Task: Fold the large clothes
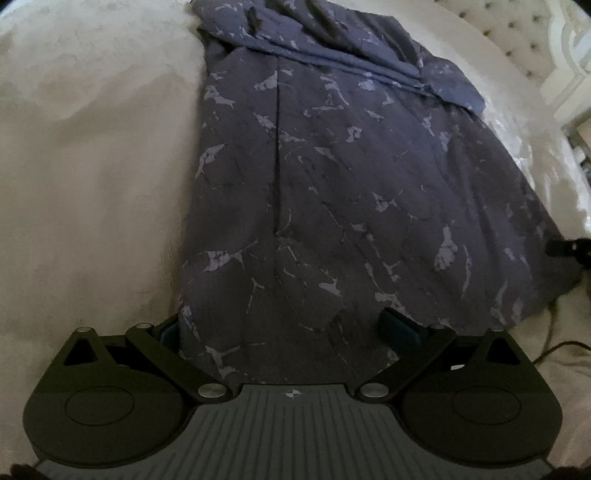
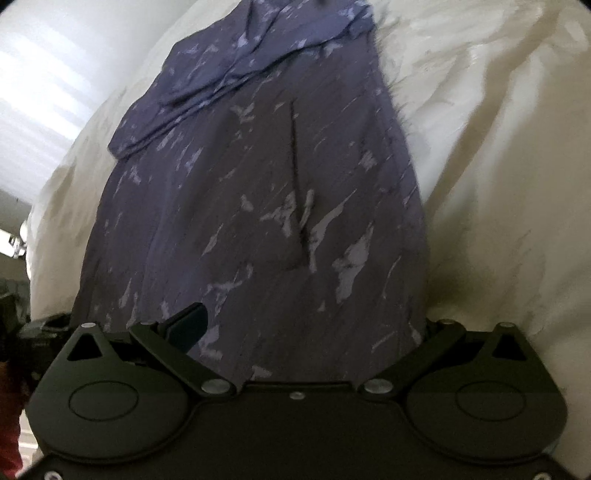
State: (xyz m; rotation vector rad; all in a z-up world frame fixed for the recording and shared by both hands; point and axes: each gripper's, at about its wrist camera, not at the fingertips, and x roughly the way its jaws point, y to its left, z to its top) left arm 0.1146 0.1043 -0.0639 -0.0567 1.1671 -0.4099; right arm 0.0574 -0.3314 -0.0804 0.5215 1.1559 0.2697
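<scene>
Your left tool [image 1: 288, 328] sits at the near edge of the purple garment [image 1: 332, 192], its two fingers spread wide. The left finger [image 1: 168, 330] is at the garment's left border, partly tucked behind the cloth, and the right finger [image 1: 400, 328] rests on top of the fabric, so the hem lies between them unpinched. Your right tool [image 2: 306, 325] is also released: its left finger [image 2: 188, 325] lies over the cloth, while the right one is hidden by the garment's right edge.

The garment [image 2: 258, 203], dark purple with pale marbled streaks, lies spread lengthwise on the cream bedspread [image 1: 92, 166], running from your tools to the far side. At its far end a lighter band [image 1: 351, 55] lies crosswise over it. A long dark crease [image 2: 297, 173] runs down the middle. A tufted headboard [image 1: 517, 33] shows at the far right of the left view.
</scene>
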